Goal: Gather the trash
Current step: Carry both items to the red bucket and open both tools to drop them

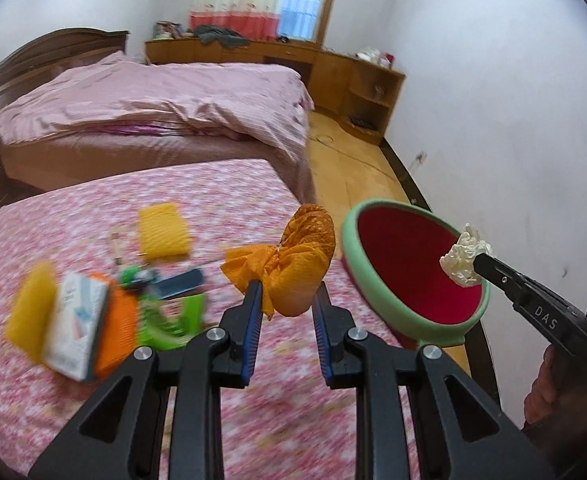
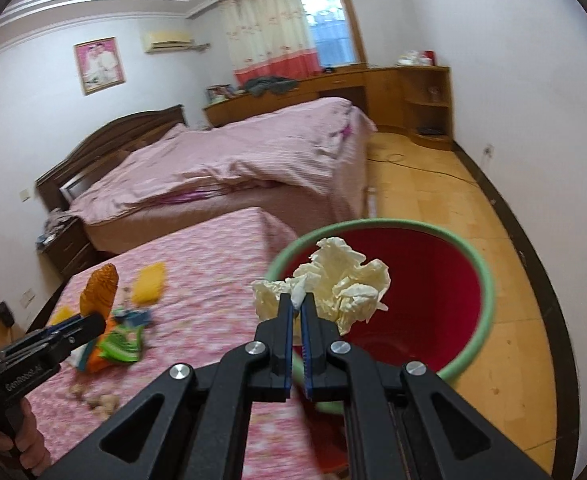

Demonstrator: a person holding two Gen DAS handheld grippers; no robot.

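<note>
The right gripper (image 2: 298, 300), fingers clenching a paper wad (image 2: 333, 284), is hanging directly over the bin (image 2: 489, 296), while the left gripper (image 1: 287, 292), fingers pinching an orange net (image 1: 293, 256), is trailing just beside the bin's rim, farther off.

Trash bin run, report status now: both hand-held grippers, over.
Left hand-held gripper shut on orange net bag. Right hand-held gripper shut on crumpled tissue, over the bin. Nothing blocking the bin mouth. More litter on the bed.
</note>
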